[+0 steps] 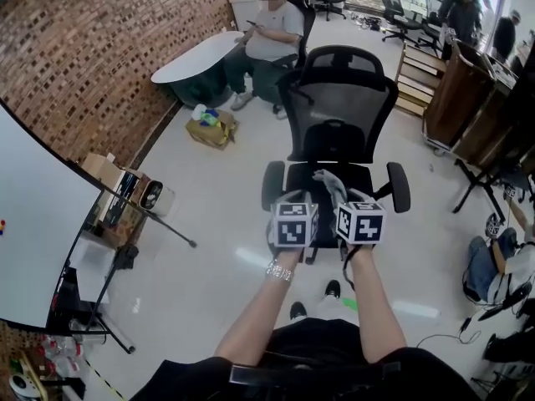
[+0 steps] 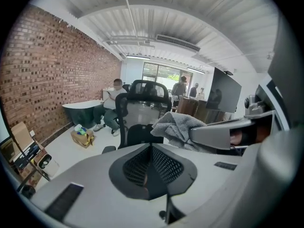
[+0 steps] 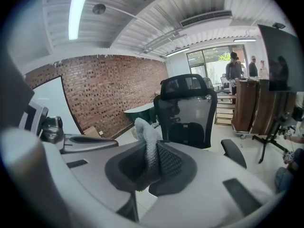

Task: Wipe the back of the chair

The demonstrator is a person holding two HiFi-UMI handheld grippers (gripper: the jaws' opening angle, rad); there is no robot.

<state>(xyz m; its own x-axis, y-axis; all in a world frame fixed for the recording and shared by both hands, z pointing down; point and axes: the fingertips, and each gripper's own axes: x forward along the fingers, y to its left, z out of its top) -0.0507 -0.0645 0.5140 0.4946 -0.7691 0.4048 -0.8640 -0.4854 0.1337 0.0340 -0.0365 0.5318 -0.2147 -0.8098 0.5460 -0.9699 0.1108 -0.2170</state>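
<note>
A black office chair (image 1: 338, 115) with a mesh back stands just ahead of me, its seat and front turned towards me. My right gripper (image 1: 353, 205) is shut on a grey cloth (image 1: 328, 182) that hangs over the seat's front. In the right gripper view the cloth (image 3: 145, 134) sticks up between the jaws of the right gripper (image 3: 153, 147), with the chair (image 3: 187, 113) beyond. Close beside it on the left, my left gripper (image 1: 294, 207) is over the seat edge. In the left gripper view the left gripper (image 2: 151, 145) is shut with nothing in it, and the cloth (image 2: 175, 127) shows to its right.
A seated person (image 1: 272, 32) is behind the chair beside a curved table (image 1: 196, 57). A cardboard box (image 1: 211, 128) lies on the floor at the left. A whiteboard (image 1: 33, 224) and a tripod (image 1: 125, 257) stand near left. Wooden shelves (image 1: 414, 78) and bags (image 1: 489, 266) are on the right.
</note>
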